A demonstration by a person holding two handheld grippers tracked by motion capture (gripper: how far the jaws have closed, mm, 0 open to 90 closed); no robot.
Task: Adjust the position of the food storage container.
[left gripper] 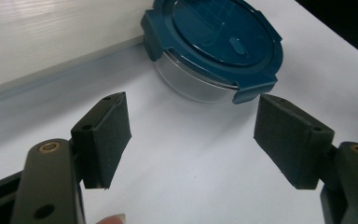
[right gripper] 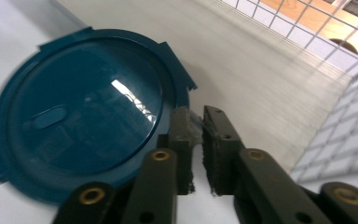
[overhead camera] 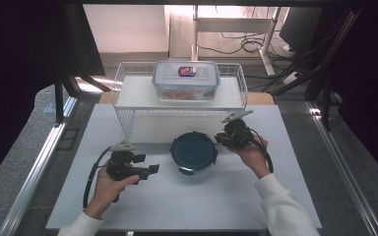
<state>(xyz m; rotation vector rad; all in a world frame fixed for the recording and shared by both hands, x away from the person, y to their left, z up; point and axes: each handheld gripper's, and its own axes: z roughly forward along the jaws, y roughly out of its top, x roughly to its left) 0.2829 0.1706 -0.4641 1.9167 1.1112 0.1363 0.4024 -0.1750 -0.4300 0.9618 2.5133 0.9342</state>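
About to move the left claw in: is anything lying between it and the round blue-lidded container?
Nothing: in the left gripper view, bare white tabletop runs from the open left claw to the round container.

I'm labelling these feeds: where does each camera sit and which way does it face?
High view: above the person's side, looking forward and down on the white table; forearms and both tools show.
Left gripper view: rides the left tool, jaws apart, facing the round container.
Right gripper view: rides the right tool, at the container's rim.
All share the container.
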